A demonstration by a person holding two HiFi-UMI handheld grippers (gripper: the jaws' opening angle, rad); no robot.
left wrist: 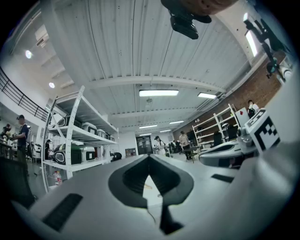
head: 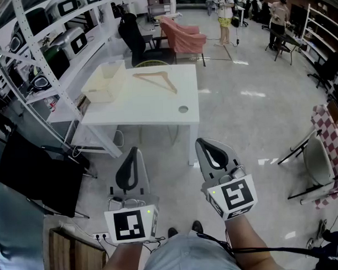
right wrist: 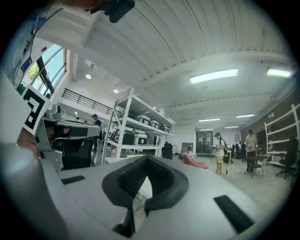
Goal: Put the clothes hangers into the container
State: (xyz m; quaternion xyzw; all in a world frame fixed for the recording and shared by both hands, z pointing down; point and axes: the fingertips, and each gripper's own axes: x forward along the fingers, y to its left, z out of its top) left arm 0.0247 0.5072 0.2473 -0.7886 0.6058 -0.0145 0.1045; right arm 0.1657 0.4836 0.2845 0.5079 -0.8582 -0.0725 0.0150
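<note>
A wooden clothes hanger (head: 156, 79) lies flat on the white table (head: 157, 107), towards its far side. Left of it on the table stands a cream open container (head: 105, 81), with nothing showing inside. Both grippers are held low over the floor, well short of the table's near edge. My left gripper (head: 133, 151) is shut with nothing in it; its jaws meet at the tip in the left gripper view (left wrist: 149, 157). My right gripper (head: 201, 141) is shut and empty too, as the right gripper view (right wrist: 146, 158) shows. Neither touches the hanger.
A white shelf rack (head: 50, 58) with appliances runs along the left. A black office chair (head: 141, 41) and a pink armchair (head: 182, 37) stand behind the table. Folding chairs (head: 319, 159) are at the right, a black chair (head: 32, 169) at the left. People stand far back.
</note>
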